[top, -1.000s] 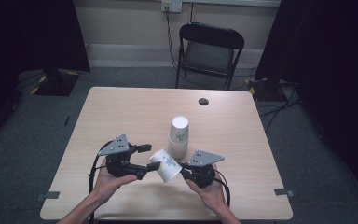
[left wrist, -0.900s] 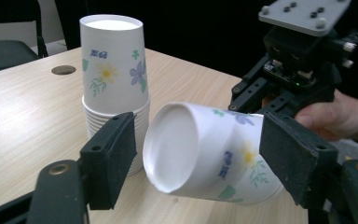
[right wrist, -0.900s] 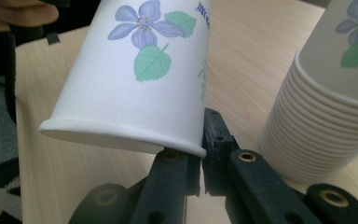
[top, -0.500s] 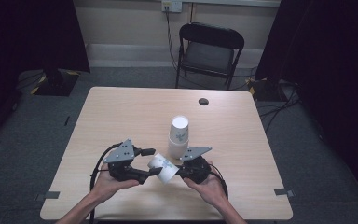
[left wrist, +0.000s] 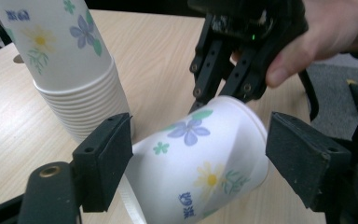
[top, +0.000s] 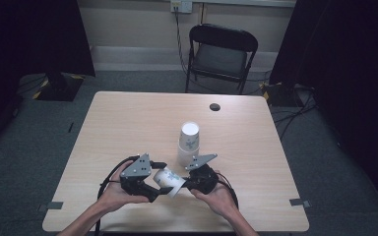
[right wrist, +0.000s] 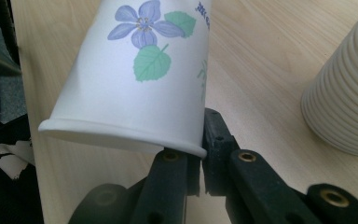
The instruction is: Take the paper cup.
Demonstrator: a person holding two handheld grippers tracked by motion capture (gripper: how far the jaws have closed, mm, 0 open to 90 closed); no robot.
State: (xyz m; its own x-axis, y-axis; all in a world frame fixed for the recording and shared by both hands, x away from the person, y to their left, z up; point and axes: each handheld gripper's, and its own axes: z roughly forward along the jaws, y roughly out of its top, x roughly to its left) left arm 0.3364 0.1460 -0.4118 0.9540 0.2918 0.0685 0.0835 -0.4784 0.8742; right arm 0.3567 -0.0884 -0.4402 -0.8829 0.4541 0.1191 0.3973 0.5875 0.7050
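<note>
A flowered white paper cup [top: 170, 181] lies on its side in the air between my two grippers, near the table's front edge. My right gripper [right wrist: 200, 163] is shut on the cup's [right wrist: 140, 70] rim, pinching its wall. In the left gripper view the same gripper [left wrist: 223, 88] grips the rim from behind. My left gripper [left wrist: 200, 154] is open, and its jaws straddle the cup [left wrist: 191, 140]. The left jaw touches the base end, and a gap separates the right jaw from the rim. An upside-down stack of matching cups [top: 189, 142] stands just behind the grippers.
The wooden table [top: 128, 123] carries a small dark round thing [top: 215, 106] near its far edge. A black folding chair [top: 221, 49] stands beyond the table. The cup stack [right wrist: 345, 93] stands close to the right gripper's side.
The left gripper has moved right, so its jaws now bracket the cup. The right gripper and cup have dropped slightly toward the person.
</note>
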